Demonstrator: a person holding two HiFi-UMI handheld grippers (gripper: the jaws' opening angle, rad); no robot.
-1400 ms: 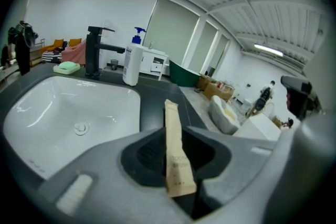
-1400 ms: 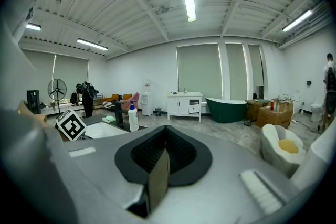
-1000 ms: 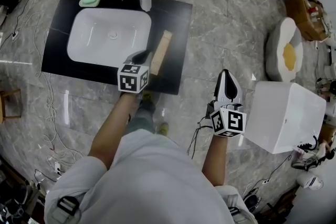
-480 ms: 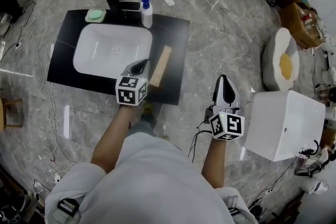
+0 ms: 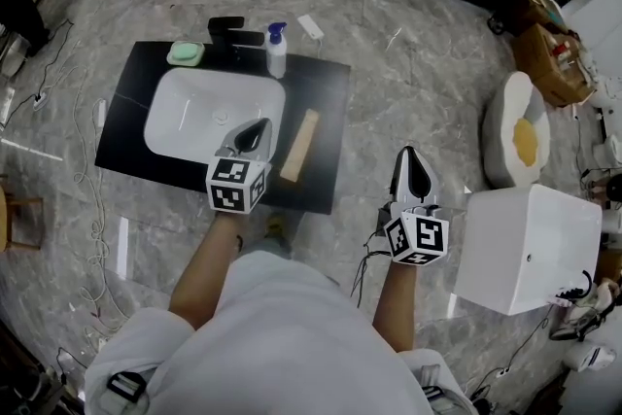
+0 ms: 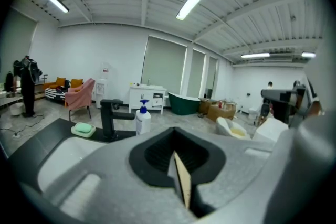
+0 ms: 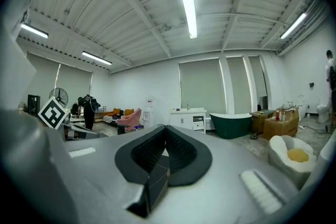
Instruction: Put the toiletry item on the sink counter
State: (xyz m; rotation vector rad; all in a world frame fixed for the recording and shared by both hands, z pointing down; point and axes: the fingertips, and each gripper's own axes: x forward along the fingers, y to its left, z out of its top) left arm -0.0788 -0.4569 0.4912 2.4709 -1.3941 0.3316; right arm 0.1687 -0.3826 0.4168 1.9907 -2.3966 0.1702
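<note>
The toiletry item (image 5: 299, 145) is a pale tan, long, narrow block with flat faces and square ends; it lies flat on the black sink counter (image 5: 326, 112), on the bare strip between the white basin (image 5: 194, 112) and the counter's right edge, its length running front to back at a slight slant. The left gripper (image 5: 255, 133) hangs over the basin's near right corner, just beside the block; its jaws are drawn together, holding nothing. The right gripper (image 5: 412, 160) is off the counter, over the marble floor (image 5: 408, 44), jaws likewise together and empty. At the counter's back stand a black faucet (image 5: 233, 32), a blue-topped pump bottle (image 5: 277, 53) and a green soap bar (image 5: 186, 53).
</note>
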